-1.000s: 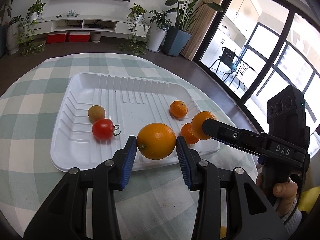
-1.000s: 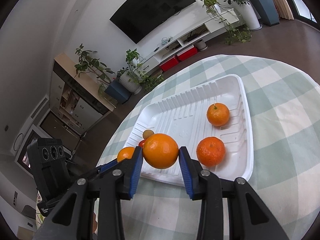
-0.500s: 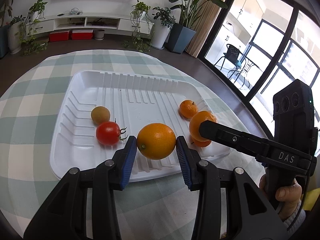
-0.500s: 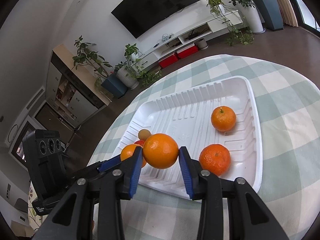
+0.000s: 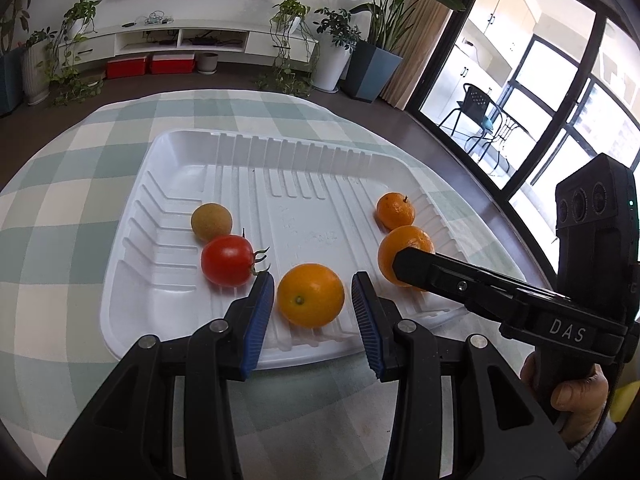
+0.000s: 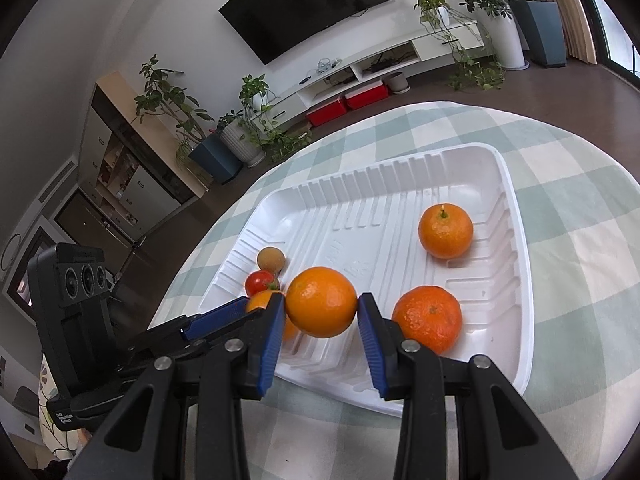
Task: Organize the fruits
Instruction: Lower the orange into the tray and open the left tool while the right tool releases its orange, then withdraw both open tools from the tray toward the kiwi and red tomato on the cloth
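- Step in hand: placing the oranges into the white tray [image 5: 132,248], which lies on the checked-cloth bench [image 5: 60,200].
- Left tongs [image 5: 312,280]: spread. A narrow gap shows on each side of the left orange [image 5: 311,295], which appears to rest on the tray floor by the tray's near edge.
- Right tongs [image 6: 320,298]: pinching the right orange [image 6: 321,312], with both blue pads touching it. We judge it to be held over the near part of the tray, not yet set down.
- Next move, in our judgement: draw the left tongs straight back without nudging the fruit. Lower the right orange into the bare floor between the left orange and the near mandarin [image 6: 427,318], then part the pads. Round fruit may roll along the ribs.
- Count of fruit: six.
  - Oranges: two, as above.
  - Mandarins: two, the near one by the tray's near right corner and the far mandarin [image 6: 445,231] along its right edge.
  - Tomato [image 5: 227,260]: one, left of centre.
  - Small brown round fruit [image 5: 211,222]: one, touching the tomato; we cannot tell its kind.
- Trays: one.
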The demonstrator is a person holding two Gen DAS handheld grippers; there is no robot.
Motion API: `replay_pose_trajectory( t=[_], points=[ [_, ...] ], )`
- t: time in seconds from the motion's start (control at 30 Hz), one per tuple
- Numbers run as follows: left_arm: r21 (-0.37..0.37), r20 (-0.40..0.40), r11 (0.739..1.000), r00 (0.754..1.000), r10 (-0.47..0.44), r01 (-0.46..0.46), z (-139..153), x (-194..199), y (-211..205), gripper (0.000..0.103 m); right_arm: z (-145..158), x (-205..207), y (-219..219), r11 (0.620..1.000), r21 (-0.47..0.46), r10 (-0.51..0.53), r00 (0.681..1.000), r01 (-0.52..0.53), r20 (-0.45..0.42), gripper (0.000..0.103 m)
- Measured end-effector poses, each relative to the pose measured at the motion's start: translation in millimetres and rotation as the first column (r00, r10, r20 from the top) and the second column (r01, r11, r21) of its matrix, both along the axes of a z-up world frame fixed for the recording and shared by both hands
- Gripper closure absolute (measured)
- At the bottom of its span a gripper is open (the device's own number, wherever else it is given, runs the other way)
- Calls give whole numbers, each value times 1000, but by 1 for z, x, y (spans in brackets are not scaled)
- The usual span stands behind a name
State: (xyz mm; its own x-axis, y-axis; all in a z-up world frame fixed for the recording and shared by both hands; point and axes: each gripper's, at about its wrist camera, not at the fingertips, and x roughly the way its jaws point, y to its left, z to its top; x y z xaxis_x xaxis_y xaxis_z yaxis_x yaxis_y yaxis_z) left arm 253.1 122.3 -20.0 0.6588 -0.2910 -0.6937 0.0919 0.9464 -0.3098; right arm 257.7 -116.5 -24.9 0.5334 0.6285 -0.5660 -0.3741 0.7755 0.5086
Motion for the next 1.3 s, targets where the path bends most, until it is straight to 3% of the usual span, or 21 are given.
replay_pose_trajectory(
  t=[0.83,1.3],
  points=[
    [7,32,1000,999,-1,1,8,-15,-3,65,8,-13,2,999,-37,-3,998,5,58,62],
    [-10,52,1000,999,-15,16,17,-48,-8,65,23,-43,-10,999,31,29,997,-31,70,62]
  ],
)
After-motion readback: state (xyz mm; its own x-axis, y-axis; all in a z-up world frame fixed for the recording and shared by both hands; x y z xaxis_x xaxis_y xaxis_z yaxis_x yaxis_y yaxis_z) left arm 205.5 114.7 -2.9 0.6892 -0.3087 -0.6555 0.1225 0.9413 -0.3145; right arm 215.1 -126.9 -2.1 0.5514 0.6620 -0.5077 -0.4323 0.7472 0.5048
